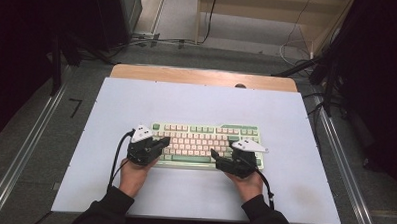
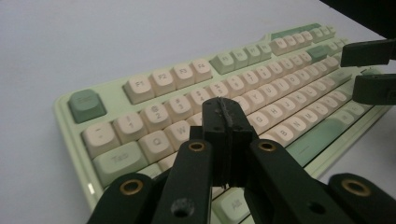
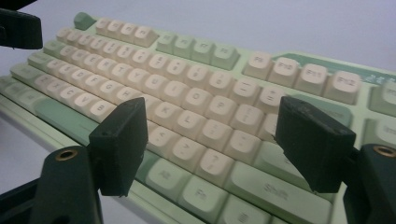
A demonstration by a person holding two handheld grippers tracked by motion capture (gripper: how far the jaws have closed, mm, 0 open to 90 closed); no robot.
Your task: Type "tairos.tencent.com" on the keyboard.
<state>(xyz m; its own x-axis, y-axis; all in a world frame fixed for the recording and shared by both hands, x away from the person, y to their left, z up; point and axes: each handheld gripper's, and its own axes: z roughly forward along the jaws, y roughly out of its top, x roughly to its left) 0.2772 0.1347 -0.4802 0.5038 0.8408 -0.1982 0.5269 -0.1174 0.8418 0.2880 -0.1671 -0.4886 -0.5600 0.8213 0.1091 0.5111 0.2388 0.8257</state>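
Observation:
A pale green keyboard [image 1: 205, 137] with cream and green keys lies across the middle of the white mat. My left gripper [image 1: 165, 141] hovers over its left end, jaws shut with nothing between them; in the left gripper view its closed tips [image 2: 224, 112] sit above the keyboard's [image 2: 261, 84] letter keys near Q and W. My right gripper [image 1: 223, 147] is over the right end, jaws spread wide. In the right gripper view, my right gripper [image 3: 212, 135] frames the keys around L and Shift on the keyboard [image 3: 187, 79] without touching them. The left gripper [image 3: 18, 28] shows at the top left there.
The white mat [image 1: 286, 115] covers a wooden table whose far edge [image 1: 203, 74] is bare. Metal rails [image 1: 344, 167] run along both sides on the floor, and cables [image 1: 154, 40] lie beyond the table.

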